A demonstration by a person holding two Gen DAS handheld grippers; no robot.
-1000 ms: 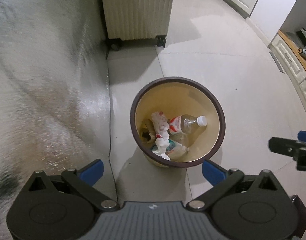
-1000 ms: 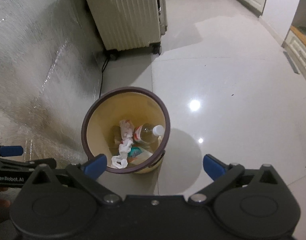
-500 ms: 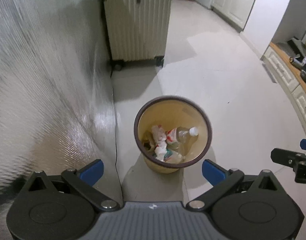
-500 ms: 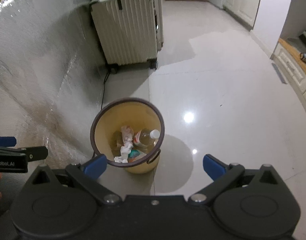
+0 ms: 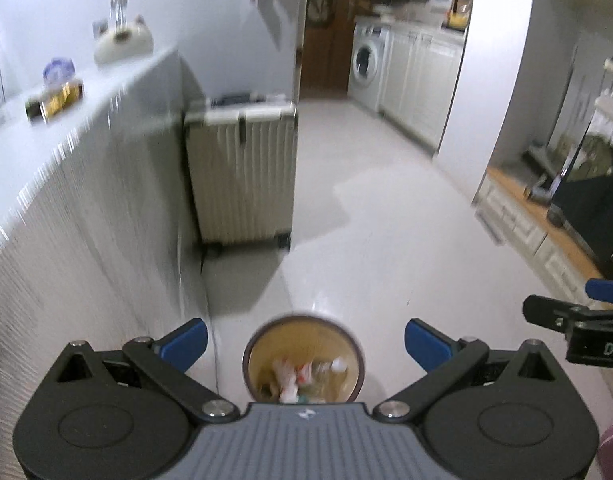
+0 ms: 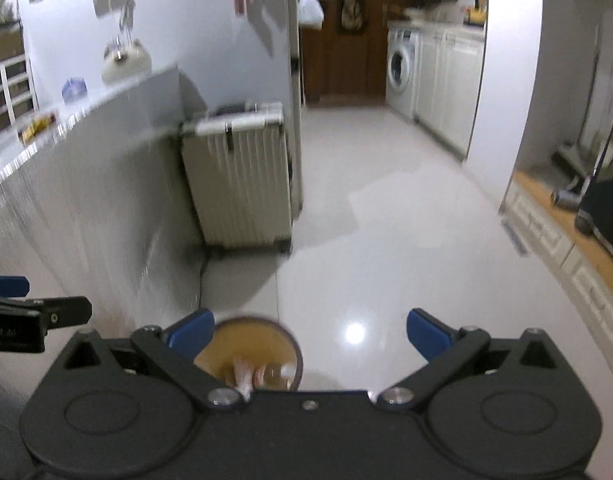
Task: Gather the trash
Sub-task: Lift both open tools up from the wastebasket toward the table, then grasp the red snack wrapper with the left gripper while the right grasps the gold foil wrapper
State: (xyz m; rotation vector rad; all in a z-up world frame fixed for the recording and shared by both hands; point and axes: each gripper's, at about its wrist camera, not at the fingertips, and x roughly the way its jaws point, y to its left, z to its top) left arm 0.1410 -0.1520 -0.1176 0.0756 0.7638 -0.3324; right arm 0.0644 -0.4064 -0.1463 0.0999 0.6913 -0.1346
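A round bin with a brown rim [image 5: 303, 322] and yellow inside stands on the floor far below, holding crumpled paper and a plastic bottle [image 5: 334, 366]. It also shows in the right wrist view [image 6: 266, 322]. My left gripper [image 5: 305, 340] is open and empty, high above the bin. My right gripper [image 6: 308, 334] is open and empty, with the bin under its left finger. The right gripper also shows at the right edge of the left wrist view [image 5: 570, 316].
A silver foil-covered counter [image 5: 86, 208] runs along the left with small items on top. A cream ribbed suitcase [image 5: 242, 176] stands behind the bin. White floor stretches to a washing machine [image 5: 366, 66] and cabinets. A low wooden-topped unit [image 5: 546, 236] lies at the right.
Both grippers have risen and tilted up away from the bin, which now looks small and low in the frames. The room beyond has come into view. Both stay open.
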